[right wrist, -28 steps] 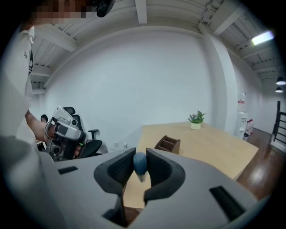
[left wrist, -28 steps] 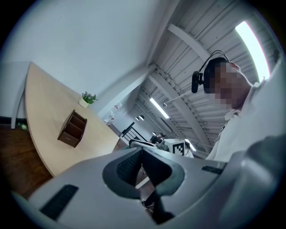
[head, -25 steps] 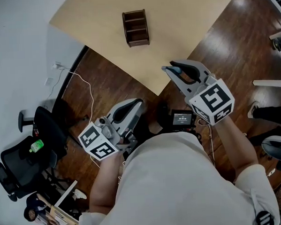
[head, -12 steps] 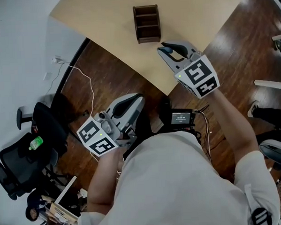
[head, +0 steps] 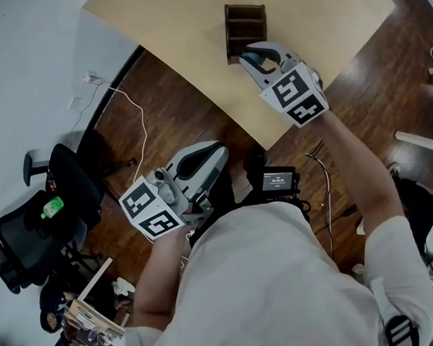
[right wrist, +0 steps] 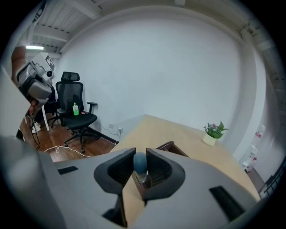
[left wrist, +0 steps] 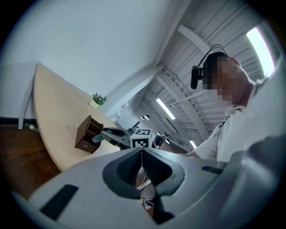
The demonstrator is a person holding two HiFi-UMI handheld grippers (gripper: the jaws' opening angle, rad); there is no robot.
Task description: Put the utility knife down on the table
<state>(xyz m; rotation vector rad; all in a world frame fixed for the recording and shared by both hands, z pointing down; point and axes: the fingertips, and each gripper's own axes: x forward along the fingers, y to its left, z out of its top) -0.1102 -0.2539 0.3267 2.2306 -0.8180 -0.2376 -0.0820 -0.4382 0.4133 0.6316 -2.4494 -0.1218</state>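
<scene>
Your right gripper (head: 251,57) is clamped on the slim utility knife (right wrist: 140,163); only its rounded blue end shows, pinched between the pads. In the head view the right gripper hangs at about 1 o'clock, over the pale wooden table (head: 173,30). It is just beside the dark brown wooden desk organiser (head: 244,19), which sits near 12 o'clock. Your left gripper (head: 217,151) is off the table, toward 7 o'clock from the right one, its jaws pressed together with nothing in them.

The utility knife is likely light, stiff and smooth-sided, so it could pivot in that narrow pinch. Keep the hold on the body, low and flat, and release onto bare table at 9 o'clock from the organiser. I can't tell whether the blade is extended, so treat the hidden end as sharp.
</scene>
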